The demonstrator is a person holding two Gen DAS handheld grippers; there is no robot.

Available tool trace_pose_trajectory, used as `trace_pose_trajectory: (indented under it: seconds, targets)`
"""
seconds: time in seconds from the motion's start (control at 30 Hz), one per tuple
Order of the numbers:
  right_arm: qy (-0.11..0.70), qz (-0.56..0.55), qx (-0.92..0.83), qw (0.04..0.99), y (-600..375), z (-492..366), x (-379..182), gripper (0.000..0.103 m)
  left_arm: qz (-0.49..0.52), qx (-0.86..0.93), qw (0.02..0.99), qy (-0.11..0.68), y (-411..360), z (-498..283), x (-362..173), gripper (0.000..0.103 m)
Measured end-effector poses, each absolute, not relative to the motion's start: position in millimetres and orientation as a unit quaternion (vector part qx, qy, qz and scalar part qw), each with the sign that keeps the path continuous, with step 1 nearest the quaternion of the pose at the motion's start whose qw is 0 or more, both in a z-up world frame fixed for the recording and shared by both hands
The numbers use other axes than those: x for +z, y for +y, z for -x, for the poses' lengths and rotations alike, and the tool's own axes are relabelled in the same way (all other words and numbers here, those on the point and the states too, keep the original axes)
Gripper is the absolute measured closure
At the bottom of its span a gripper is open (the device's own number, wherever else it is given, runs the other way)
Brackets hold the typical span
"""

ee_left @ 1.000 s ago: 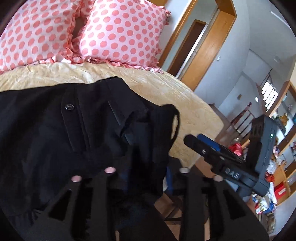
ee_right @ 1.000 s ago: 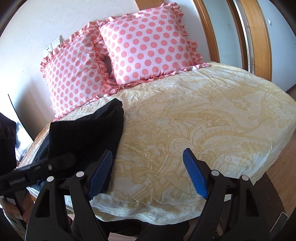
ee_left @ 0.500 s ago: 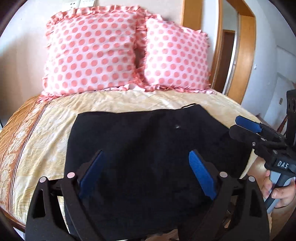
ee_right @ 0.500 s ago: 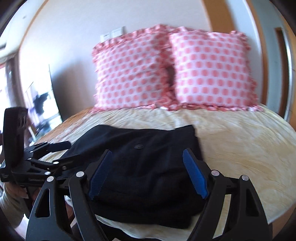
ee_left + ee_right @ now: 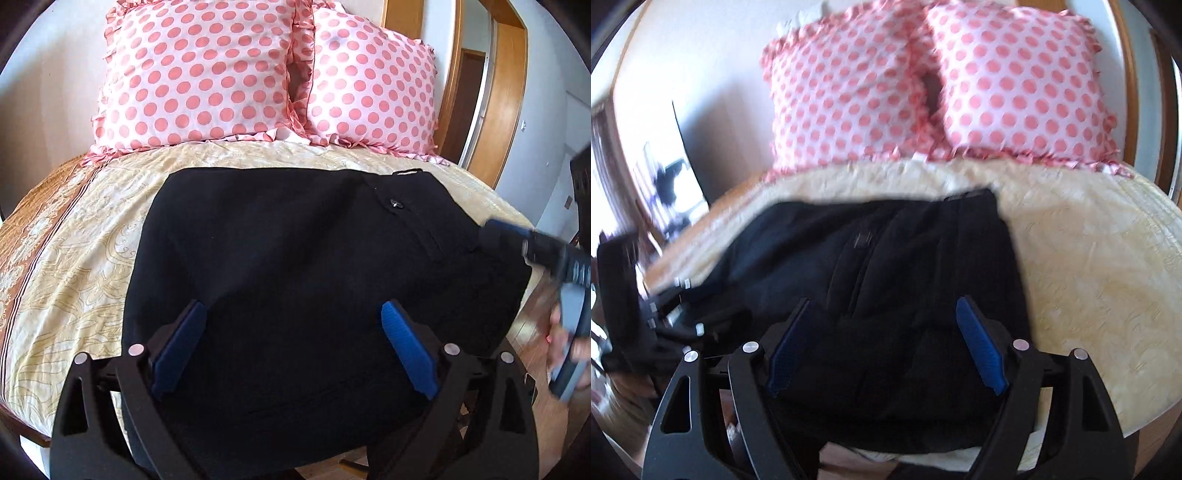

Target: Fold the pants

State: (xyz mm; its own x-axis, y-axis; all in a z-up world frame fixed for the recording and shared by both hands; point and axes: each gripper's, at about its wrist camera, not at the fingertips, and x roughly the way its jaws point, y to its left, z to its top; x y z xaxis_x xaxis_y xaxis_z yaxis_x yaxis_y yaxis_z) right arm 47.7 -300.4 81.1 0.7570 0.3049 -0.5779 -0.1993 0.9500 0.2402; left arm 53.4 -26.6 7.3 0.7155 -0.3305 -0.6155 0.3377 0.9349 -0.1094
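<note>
Black pants (image 5: 295,258) lie folded in a flat block on the yellow bed cover (image 5: 74,258), button side up. My left gripper (image 5: 292,308) hovers over their near edge. Its jaws are opening wide, with cloth under them but nothing pinched between the blue pads. In the right wrist view the pants (image 5: 905,258) look blurred, and my right gripper (image 5: 882,304) stands open above their near right part, holding nothing. The right gripper's fingers (image 5: 517,240) show blurred at the pants' right edge, held by a hand (image 5: 580,354).
Two pink polka-dot pillows (image 5: 199,74) (image 5: 369,85) lean against the wall at the head of the bed. A wooden door frame (image 5: 509,92) stands to the right. Wooden floor (image 5: 535,332) shows past the bed's right edge. Bare cover (image 5: 1089,277) lies right of the pants.
The left gripper let go of the bunched black cloth and its jaws spread wide. The pants now lie flat. Both grippers swung round to face the pillows, the right one coming over the pants.
</note>
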Motion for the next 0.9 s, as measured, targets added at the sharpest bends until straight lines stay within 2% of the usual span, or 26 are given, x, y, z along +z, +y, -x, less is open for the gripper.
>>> trace_pose_trajectory:
  seconds: [0.1, 0.33, 0.47, 0.67, 0.9]
  targets:
    - [0.34, -0.107, 0.126, 0.926, -327.4, -77.7, 91.2, 0.02, 0.005, -0.182, 0.929, 0.322, -21.3, -49.1, 9.7, 0.002]
    - [0.45, -0.127, 0.111, 0.877, -348.3, -143.1, 56.5, 0.022, 0.001, -0.189, 0.929, 0.319, -20.3, -46.4, 10.2, 0.002]
    - [0.478, -0.128, 0.139, 0.858, -342.0, -157.2, 43.0, 0.029, 0.002, -0.194, 0.929, 0.316, -19.8, -45.9, 9.1, 0.002]
    - [0.484, -0.134, 0.162, 0.849, -342.3, -162.1, 36.8, 0.036, -0.003, -0.194, 0.929, 0.314, -20.6, -46.6, 8.3, 0.002]
    - [0.474, -0.16, 0.178, 0.847, -347.9, -165.7, 31.0, 0.032, -0.005, -0.193, 0.93, 0.314, -20.0, -47.1, 7.7, 0.002]
